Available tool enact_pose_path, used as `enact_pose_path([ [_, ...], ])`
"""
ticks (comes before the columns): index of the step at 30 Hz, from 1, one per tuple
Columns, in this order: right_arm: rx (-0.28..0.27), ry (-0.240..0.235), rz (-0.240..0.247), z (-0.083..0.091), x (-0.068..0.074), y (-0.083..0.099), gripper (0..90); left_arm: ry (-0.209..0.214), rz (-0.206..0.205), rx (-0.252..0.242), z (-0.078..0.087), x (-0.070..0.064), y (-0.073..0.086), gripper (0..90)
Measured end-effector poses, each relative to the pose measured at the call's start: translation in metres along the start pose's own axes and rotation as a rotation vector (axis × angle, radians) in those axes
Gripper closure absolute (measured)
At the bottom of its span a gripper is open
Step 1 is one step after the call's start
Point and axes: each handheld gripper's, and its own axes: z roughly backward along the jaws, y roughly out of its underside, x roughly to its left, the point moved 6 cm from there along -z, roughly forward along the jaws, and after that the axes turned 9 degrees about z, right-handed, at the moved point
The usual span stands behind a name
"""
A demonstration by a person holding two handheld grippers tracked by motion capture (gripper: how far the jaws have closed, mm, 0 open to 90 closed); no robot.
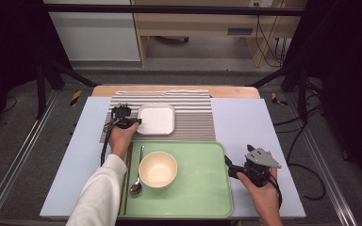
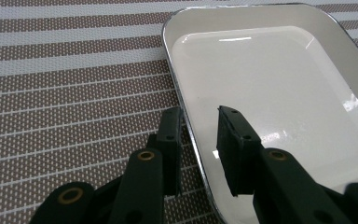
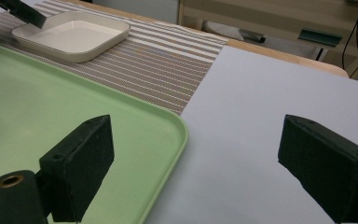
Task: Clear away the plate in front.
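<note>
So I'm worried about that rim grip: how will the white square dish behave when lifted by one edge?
The white square dish looks glossy, so probably slippery. The left hand-held gripper straddles one rim, so it may tilt. Likely rigid.

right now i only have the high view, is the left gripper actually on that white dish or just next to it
Observer: The left gripper straddles the near rim of the white square dish, one jaw outside, one inside, with a gap showing.
Operator: so not clamped
Observer: I can't tell; the rim sits between the pads.
Operator: and the right one
Observer: The right gripper is wide open at the green tray corner, holding nothing.
</note>
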Motion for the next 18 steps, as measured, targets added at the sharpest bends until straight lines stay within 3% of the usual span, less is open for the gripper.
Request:
enact_pose_path([
  [14,0.003,-0.005,-0.003,0.0000,0.0001,0.0007,11.3,0.006,0.038,0.004,-0.0070,0.0036,0.0014,78.5],
  [18,0.004,-0.005,-0.002,0.0001,0.0001,0.0009,11.5,-0.016,0.036,-0.006,-0.0071,0.0032,0.0011,80.6],
])
